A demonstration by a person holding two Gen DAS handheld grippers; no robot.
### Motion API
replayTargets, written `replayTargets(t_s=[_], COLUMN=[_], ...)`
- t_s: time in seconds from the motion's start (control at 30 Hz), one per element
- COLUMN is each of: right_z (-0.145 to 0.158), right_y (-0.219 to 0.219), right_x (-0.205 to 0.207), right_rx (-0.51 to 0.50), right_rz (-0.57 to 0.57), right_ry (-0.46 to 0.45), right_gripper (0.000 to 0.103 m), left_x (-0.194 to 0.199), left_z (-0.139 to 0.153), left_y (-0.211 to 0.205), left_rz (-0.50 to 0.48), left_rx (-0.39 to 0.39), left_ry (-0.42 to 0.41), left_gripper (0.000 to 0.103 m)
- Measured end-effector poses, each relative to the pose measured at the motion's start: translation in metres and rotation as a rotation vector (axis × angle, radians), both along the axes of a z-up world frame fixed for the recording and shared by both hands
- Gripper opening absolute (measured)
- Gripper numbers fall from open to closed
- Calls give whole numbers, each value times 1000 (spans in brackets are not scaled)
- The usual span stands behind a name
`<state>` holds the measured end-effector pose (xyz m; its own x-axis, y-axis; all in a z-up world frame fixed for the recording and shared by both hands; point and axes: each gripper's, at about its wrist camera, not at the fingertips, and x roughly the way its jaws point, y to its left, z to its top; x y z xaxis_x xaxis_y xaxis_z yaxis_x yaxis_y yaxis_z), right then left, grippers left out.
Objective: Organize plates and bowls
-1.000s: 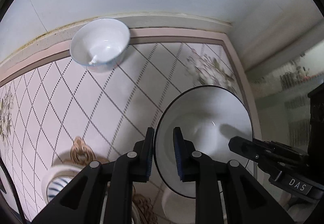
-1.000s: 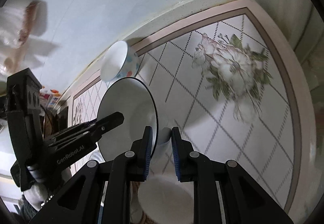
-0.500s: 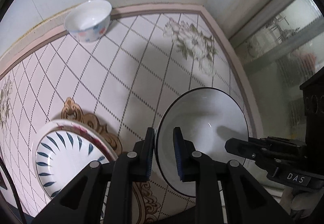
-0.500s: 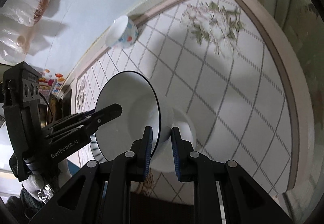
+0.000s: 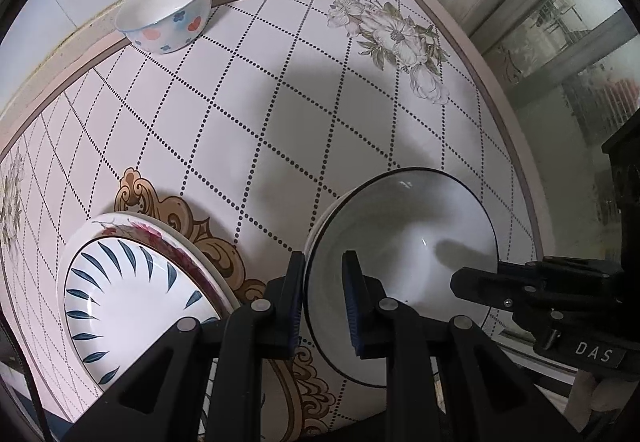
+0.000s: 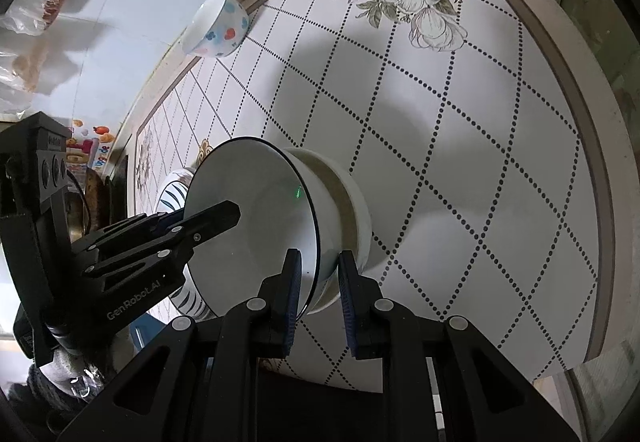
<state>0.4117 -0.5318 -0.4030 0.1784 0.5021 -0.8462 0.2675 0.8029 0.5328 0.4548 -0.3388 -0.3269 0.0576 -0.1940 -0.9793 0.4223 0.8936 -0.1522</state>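
Left hand-held gripper [image 5: 323,296] clamping dark-rimmed white bowl [image 5: 404,242] rim, blue-leaf plate [image 5: 132,298] left, spotted bowl [image 5: 166,10] far

Table [image 5: 280,114]: pale top, dotted diamond grid, pink border band, set against a white wall. Grey flower print toward 1 o'clock in the left wrist view; brown scroll ornament toward 7 o'clock.

On it:
- Small bowl [image 5: 168,12], white with blue and red flowers, upright at 11 o'clock, on the border band beside the wall.
- Plates [image 5: 132,290], stacked at 8 o'clock: top one white with dark blue dashes, the one beneath rimmed in red flowers; they cover part of the scroll.
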Motion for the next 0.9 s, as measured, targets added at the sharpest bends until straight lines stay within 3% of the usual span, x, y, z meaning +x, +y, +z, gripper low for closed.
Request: replayTargets(t_s=[0.57, 0.73, 0.8, 0.87, 0.9], right_z=[0, 17, 33, 45, 51], right_y=[-1, -18, -27, -33, -33], right_x=[17, 28, 44, 67, 84], right_rx=[-24, 9, 21, 38, 47], right_rz=[47, 30, -3, -31, -36], right_ry=[65, 63, 26, -19, -50], right_gripper=[23, 24, 26, 43, 47], left_x=[3, 11, 27, 52, 69], left_z=[-10, 18, 36, 47, 51], left_y=[2, 18, 28, 39, 46], left_rz=[-5, 42, 86, 143, 177], left_rx=[23, -31, -63, -85, -98], left_ry=[37, 37, 13, -2, -19], left_gripper=[16, 17, 18, 30, 30])
